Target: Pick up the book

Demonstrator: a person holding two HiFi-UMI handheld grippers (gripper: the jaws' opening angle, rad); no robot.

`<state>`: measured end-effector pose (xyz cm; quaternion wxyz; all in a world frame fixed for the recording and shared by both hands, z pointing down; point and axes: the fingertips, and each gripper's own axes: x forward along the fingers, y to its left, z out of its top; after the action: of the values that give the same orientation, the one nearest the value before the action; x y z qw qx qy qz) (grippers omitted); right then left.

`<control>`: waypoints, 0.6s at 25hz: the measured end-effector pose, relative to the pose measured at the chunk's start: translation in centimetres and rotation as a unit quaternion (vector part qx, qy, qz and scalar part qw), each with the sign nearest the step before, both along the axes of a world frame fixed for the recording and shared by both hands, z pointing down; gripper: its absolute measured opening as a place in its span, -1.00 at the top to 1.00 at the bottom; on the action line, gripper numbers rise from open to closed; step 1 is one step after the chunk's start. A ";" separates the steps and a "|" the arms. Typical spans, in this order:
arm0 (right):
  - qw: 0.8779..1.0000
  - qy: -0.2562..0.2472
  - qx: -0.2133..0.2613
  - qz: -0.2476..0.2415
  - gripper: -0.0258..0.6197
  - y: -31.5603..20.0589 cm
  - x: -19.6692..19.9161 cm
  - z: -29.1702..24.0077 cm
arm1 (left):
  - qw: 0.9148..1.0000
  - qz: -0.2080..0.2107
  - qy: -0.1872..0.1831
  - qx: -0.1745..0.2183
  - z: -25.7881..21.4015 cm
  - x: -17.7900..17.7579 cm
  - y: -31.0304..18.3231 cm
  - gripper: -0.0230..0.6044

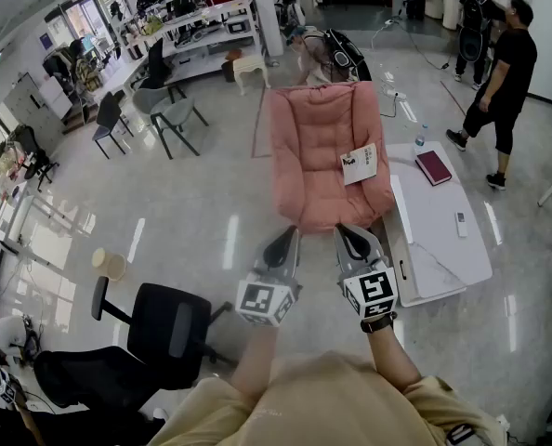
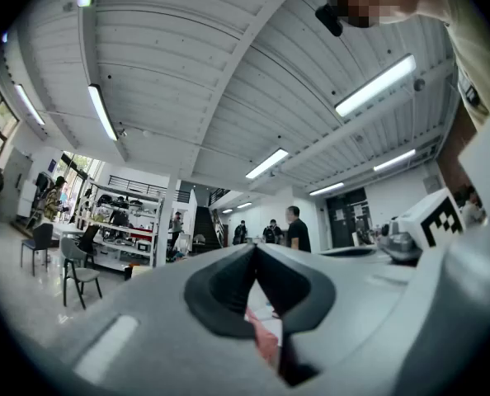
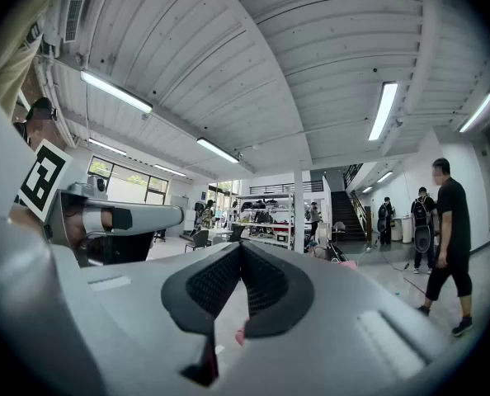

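A white book [image 1: 361, 163] lies on the right side of a pink padded armchair [image 1: 315, 147]. A dark red book [image 1: 434, 167] rests on the white low table [image 1: 443, 249] to the chair's right. My left gripper [image 1: 282, 243] and right gripper [image 1: 354, 240] hover side by side just in front of the chair's front edge, both shut and holding nothing. In the left gripper view the gripper [image 2: 256, 248] points level across the room, its tips touching; a sliver of pink chair shows below. The right gripper [image 3: 240, 246] in its own view is likewise shut with nothing between its fingers.
A black office chair [image 1: 169, 328] stands at the lower left. A remote [image 1: 461, 224] lies on the white table. Two people [image 1: 499, 77] stand at the far right. Grey chairs [image 1: 169, 114] and shelving [image 1: 197, 26] are at the back left.
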<state>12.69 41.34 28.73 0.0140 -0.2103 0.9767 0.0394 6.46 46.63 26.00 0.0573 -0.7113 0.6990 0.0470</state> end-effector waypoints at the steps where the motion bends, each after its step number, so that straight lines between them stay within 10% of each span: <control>1: 1.000 -0.001 0.001 -0.001 0.90 -0.3 0.5 0.0 | 1.000 -0.001 0.000 0.001 0.0 0.4 -0.4 0.93; 15: 0.999 -0.013 -0.043 0.024 0.90 -5.7 5.2 2.4 | 0.999 0.018 -0.006 -0.032 2.2 5.4 -5.2 0.93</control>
<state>17.86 35.68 31.12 0.0171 -0.2345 0.9720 -0.0056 11.84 41.40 28.24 0.0377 -0.7252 0.6871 0.0210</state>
